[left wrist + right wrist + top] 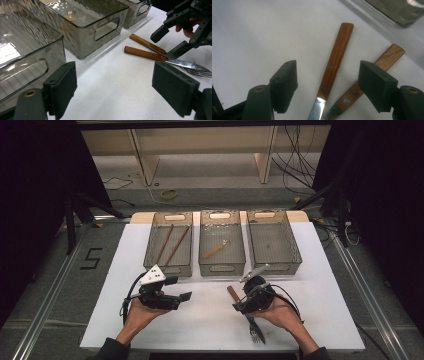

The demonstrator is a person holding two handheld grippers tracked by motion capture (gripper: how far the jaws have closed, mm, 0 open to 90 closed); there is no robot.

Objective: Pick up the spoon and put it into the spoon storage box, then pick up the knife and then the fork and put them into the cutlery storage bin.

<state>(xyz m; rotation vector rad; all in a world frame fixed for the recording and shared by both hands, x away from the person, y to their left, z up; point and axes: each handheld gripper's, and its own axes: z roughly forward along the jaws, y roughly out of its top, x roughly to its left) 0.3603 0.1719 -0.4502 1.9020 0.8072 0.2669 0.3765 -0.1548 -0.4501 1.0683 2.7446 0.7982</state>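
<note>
Two wooden-handled utensils lie side by side on the white table top: a knife with a darker handle and a fork with a lighter handle, its tines towards the front edge. My right gripper hovers low over both handles, jaws open, the knife handle between its pads without touching them. The same gripper stands open above the handles. My left gripper is open and holds nothing; it sits left of centre and faces the utensils.
Three smoky clear bins stand in a row at the back. The left bin holds two brown sticks, the middle bin a wooden-handled item, and the right bin looks bare. Bare white table lies between my grippers.
</note>
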